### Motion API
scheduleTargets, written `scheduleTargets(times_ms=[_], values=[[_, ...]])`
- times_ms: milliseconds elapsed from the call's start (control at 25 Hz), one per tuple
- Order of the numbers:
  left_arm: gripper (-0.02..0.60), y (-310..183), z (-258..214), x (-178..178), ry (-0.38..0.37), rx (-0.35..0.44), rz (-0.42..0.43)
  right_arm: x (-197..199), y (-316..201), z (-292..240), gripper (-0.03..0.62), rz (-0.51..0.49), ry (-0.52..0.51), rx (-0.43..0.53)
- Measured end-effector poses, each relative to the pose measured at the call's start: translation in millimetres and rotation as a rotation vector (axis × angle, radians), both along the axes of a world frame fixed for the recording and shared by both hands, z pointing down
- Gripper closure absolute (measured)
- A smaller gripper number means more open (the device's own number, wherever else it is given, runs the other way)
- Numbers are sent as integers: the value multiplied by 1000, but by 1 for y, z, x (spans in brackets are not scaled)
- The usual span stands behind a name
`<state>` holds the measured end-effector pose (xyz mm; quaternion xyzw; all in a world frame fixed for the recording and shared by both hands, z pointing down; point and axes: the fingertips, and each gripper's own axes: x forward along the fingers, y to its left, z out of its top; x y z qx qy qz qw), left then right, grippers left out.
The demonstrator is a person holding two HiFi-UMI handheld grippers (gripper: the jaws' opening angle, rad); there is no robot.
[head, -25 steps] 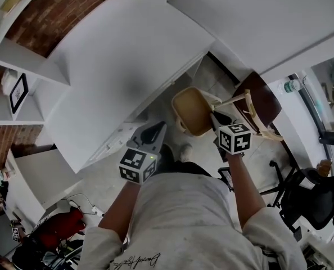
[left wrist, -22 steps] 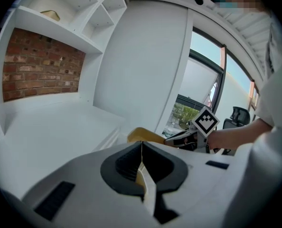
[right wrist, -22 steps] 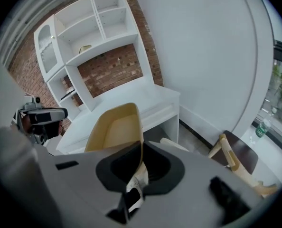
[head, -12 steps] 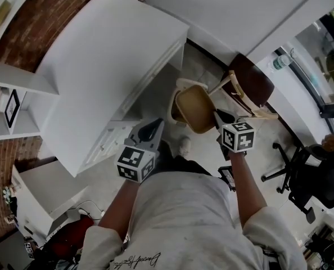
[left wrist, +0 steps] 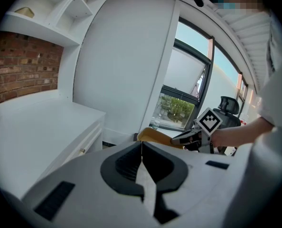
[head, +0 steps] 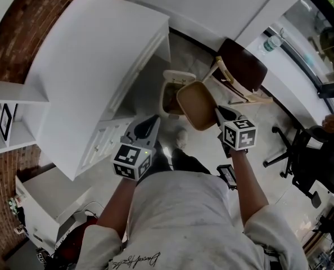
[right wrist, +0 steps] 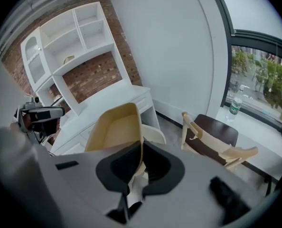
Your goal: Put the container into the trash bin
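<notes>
The right gripper (right wrist: 141, 147) pinches one side wall of the tan container (right wrist: 113, 128); the thin wall stands edge-on between the two fingers, which close on it from either side; the container's open hollow reaches forward and to the left of the fingertips. In the head view the container (head: 196, 104) sits just ahead of the right gripper (head: 218, 113) and overlaps the near right part of the trash bin (head: 179, 75), whose pale rim and dark inside show beyond it; from the right gripper view the trash bin's rim (right wrist: 156, 133) curves just past the fingertips, to their right. A wooden chair (right wrist: 212, 137) with a dark seat stands further right of the fingers; a bottle (right wrist: 234, 105) rests on the window sill beyond it.

The left gripper (left wrist: 141, 144) has its fingers pressed together along a single seam, with nothing between them; it is held apart from the container (left wrist: 154, 136), which shows just beyond and right of its tips; a white desk (left wrist: 41, 127) lies ahead to the left of them.
</notes>
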<state>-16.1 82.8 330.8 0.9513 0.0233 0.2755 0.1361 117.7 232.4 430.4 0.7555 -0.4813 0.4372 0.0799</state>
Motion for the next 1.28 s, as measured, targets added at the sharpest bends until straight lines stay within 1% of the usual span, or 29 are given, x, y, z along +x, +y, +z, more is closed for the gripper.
scheduleTargets(times_ms=[240,440,720,880,1120,1280], values=[[563,1,5,17,-12,0,59,6,4,13,557,43,-9,-15],[563,-16,11,21,-21,-3,83,3,-8,17,557,62,-12,-20],[563,-32,15,25,-29,-8,152,-1,-20,23,557,118,-26,-22],[563,-39,23,27,-45,-8,188,-6,-23,32,557,153,-42,-27],[563,-54,37,34,-55,-10,219,-14,-28,50,557,195,-76,-31],[563,-65,47,32,-54,-22,227,-20,-36,57,557,202,-72,-43]])
